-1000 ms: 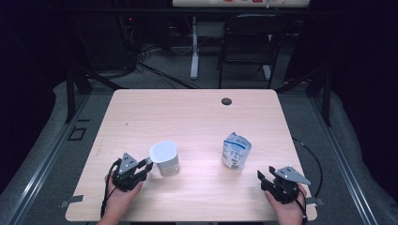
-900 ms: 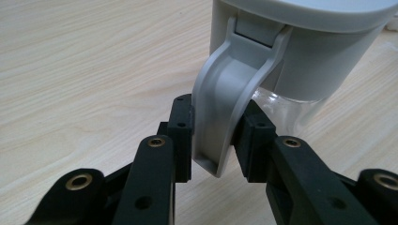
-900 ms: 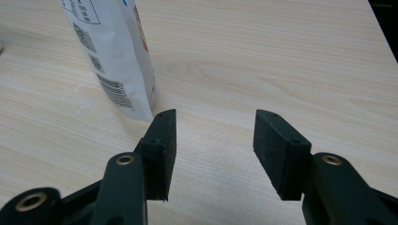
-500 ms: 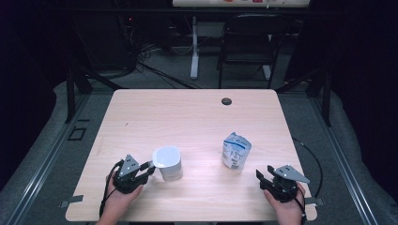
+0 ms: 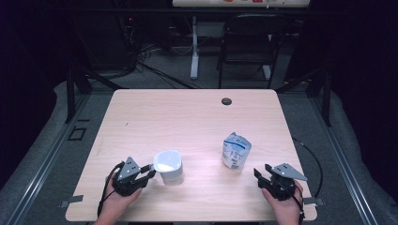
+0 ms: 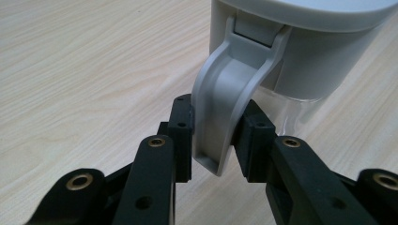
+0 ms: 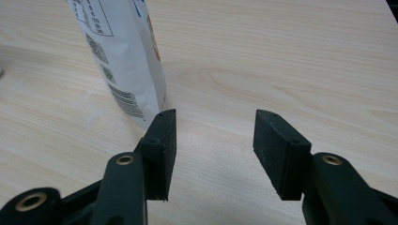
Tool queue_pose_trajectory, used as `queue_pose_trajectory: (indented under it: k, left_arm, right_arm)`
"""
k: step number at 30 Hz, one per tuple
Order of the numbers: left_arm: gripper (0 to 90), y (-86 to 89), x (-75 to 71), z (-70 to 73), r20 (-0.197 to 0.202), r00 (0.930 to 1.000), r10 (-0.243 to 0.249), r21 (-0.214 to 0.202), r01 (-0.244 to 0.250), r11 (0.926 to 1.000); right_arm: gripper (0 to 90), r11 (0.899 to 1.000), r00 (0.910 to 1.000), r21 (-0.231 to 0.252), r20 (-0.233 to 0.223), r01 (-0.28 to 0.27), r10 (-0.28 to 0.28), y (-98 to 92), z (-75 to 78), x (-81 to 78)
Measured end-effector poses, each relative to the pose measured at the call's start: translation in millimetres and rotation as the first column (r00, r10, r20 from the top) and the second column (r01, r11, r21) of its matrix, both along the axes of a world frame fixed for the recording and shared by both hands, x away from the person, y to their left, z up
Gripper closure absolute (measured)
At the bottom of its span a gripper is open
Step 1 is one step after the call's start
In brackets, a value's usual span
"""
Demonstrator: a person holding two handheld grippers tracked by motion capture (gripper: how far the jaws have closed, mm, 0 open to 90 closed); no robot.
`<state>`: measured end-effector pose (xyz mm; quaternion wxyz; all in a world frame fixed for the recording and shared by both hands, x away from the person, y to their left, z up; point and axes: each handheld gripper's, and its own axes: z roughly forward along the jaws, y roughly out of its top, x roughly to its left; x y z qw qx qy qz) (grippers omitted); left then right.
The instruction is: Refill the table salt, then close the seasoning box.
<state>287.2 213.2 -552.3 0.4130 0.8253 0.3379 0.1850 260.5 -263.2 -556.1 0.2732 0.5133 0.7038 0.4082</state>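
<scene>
A white jug [image 5: 169, 166] with a lid stands on the tabletop [image 5: 187, 122], near the front edge on the left side. Its grey handle [image 6: 230, 98] sticks out toward the left gripper [image 5: 141, 174]. In the left gripper view, the handle sits right between the two black jaws. The jaws press on the handle from both sides, so they are pinching it. The lower tip of the handle hangs down between the pads.

A white pouch [image 5: 235, 150] with blue print stands upright on the right side of the tabletop, well apart from the jug. The right gripper [image 5: 264, 176] rests near the front edge, close to the pouch but not touching it. In the right gripper view, its jaws are spread apart with only bare wood between them. The pouch [image 7: 122, 56] stands just past the tip of the jaw on that view's left, off to the side of the gap.
</scene>
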Motion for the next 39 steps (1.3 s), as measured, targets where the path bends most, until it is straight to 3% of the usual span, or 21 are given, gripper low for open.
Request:
queue_pose_trajectory:
  k: [16, 21, 25, 27, 29, 31, 32, 33, 39]
  left_arm:
    - [69.5, -4.6, -9.0, 2.1, -0.020, 0.9979, -0.062, 0.008, 0.062, 0.9980]
    - [63.1, 7.7, -15.7, 10.1, -0.031, 0.9966, -0.077, -0.064, 0.075, 0.9951]
    - [62.0, 19.0, -23.4, 21.0, -0.020, 0.9981, -0.058, -0.092, 0.056, 0.9942]
    - [64.5, 21.6, -25.3, 26.8, -0.009, 0.9990, -0.045, -0.121, 0.043, 0.9918]
    - [68.7, 21.2, -25.6, 32.2, -0.002, 0.9995, -0.033, -0.120, 0.032, 0.9922]
    - [78.9, 18.7, -25.5, 38.0, 0.005, 0.9996, -0.027, -0.123, 0.027, 0.9921]
    - [78.9, 17.3, -25.3, 41.3, 0.007, 0.9996, -0.027, -0.126, 0.028, 0.9917]
    - [87.0, 15.2, -24.6, 45.2, 0.004, 0.9996, -0.027, -0.135, 0.028, 0.9905]
    - [90.0, 2.7, -22.4, 54.7, -0.001, 0.9988, -0.049, -0.125, 0.048, 0.9909]
  right_arm:
    - [49.8, 1.000, 0.9999, 0.001, -0.002, -0.012, 0.012, 0.5, 1.1, 0.7]
    - [49.8, 1.000, 0.9998, 0.003, 0.002, -0.018, 0.018, 1.5, 1.2, 1.8]
    - [49.8, 1.000, 0.9997, 0.009, 0.005, -0.024, 0.024, 2.3, 1.4, 3.7]
    - [49.8, 1.000, 0.9996, 0.007, 0.001, -0.028, 0.028, 3.1, 1.7, 5.0]
    - [50.2, 0.999, 0.9994, 0.011, 0.001, -0.034, 0.034, 5.1, 1.5, 6.0]
    - [50.5, 0.999, 0.9990, 0.002, 0.002, -0.044, 0.044, 7.5, 1.3, 5.9]
    - [50.5, 0.999, 0.9990, 0.002, 0.002, -0.044, 0.044, 7.5, 1.3, 5.9]
    - [50.6, 0.999, 0.9989, 0.002, 0.006, -0.048, 0.048, 8.5, 1.8, 4.7]
    - [50.9, 0.999, 0.9985, -0.003, 0.017, -0.051, 0.051, 9.2, 3.6, 3.4]
